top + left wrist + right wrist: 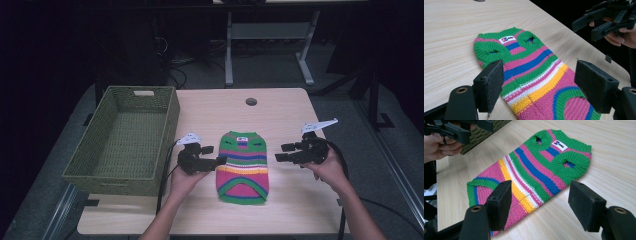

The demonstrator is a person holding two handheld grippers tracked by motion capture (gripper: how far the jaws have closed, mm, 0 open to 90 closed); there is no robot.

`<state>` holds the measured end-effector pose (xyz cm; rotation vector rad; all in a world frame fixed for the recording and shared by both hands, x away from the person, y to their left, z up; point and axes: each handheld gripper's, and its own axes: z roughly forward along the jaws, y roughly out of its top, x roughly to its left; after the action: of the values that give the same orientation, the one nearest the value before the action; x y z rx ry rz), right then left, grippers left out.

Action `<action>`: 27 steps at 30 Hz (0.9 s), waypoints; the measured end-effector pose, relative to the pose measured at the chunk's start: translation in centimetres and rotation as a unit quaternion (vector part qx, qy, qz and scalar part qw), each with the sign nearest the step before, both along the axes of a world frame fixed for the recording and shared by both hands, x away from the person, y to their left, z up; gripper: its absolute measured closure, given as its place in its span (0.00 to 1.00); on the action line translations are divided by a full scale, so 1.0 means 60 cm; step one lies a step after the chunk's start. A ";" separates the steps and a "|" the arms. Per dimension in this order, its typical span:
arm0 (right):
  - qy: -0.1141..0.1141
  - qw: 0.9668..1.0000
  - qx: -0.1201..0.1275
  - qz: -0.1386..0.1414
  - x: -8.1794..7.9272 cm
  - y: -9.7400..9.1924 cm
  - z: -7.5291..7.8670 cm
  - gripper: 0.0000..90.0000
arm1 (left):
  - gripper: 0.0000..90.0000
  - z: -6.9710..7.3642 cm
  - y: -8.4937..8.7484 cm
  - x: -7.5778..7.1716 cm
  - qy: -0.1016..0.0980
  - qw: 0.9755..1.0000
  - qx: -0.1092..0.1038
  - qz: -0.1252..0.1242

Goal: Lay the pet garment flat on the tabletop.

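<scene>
A small knitted striped sweater (pixel 243 167) in green, pink, blue, white and yellow lies flat on the light wooden table (pixel 280 110), collar toward the far side. My left gripper (pixel 214 155) hovers open just left of the sweater (pixel 534 72). Its pads (pixel 491 83) stand wide apart. My right gripper (pixel 283 152) is open just right of the sweater (pixel 536 170), jaws pointing at it. Nothing is between either pair of jaws. The right gripper (pixel 596 25) appears across the garment in the left gripper view, and the left gripper (pixel 465 131) likewise in the right gripper view.
A green woven basket (pixel 125 137) stands empty on the table's left side, close to my left hand; its wall (pixel 480 135) shows in the right gripper view. A round cable hole (pixel 251 101) sits near the table's far edge. Dark floor and desk legs lie beyond.
</scene>
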<state>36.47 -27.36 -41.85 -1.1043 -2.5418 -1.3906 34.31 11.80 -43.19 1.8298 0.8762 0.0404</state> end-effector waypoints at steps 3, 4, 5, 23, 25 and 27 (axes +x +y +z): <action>0.000 1.000 0.001 -0.001 -0.002 -0.005 -0.004 0.39 | 0.25 0.000 0.001 -0.001 0.002 1.000 0.001 0.000; 0.003 1.000 0.001 -0.002 -0.004 -0.006 -0.004 0.39 | 0.25 -0.001 0.001 -0.002 0.003 1.000 0.001 0.000; 0.003 1.000 0.001 -0.002 -0.004 -0.006 -0.004 0.39 | 0.25 -0.001 0.001 -0.002 0.003 1.000 0.003 -0.001; 0.004 1.000 -0.003 -0.011 -0.037 -0.037 -0.018 0.38 | 0.25 -0.010 0.002 -0.023 0.008 1.000 0.019 -0.012; 0.005 1.000 0.000 -0.014 -0.042 -0.044 -0.020 0.37 | 0.25 -0.010 0.004 -0.025 0.007 1.000 0.017 -0.012; 0.006 1.000 -0.001 -0.016 -0.044 -0.045 -0.020 0.37 | 0.24 -0.011 0.006 -0.029 0.007 1.000 0.020 -0.011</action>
<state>33.82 -30.07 -43.06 -1.1548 -2.5285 -1.3847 32.55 12.15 -43.86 1.8781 0.8705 0.0316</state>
